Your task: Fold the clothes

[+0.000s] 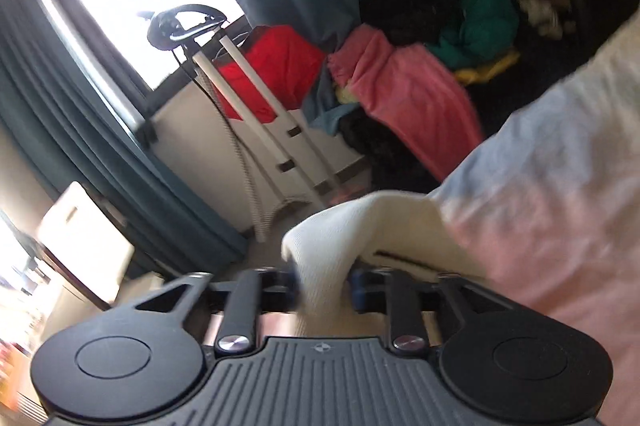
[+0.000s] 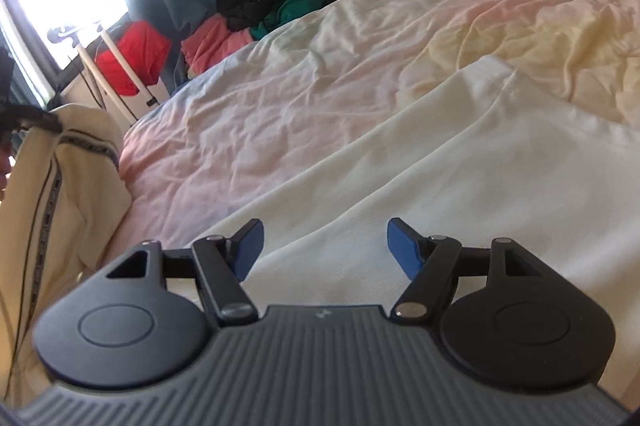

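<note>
Left gripper (image 1: 322,282) pinching the cream garment (image 1: 340,226), right gripper (image 2: 322,246) wide open and empty above it on the bed (image 2: 360,74): best to grip the edge squarely before folding.

two grippers (image 1: 322,284) (image 2: 322,246), one cream garment (image 2: 440,186), one bed (image 2: 360,58), one clothes pile (image 2: 256,22).

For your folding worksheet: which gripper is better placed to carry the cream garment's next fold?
Probably left. The left gripper has a bunch of the garment between its fingers, while the right gripper hangs open above the flat part.
</note>
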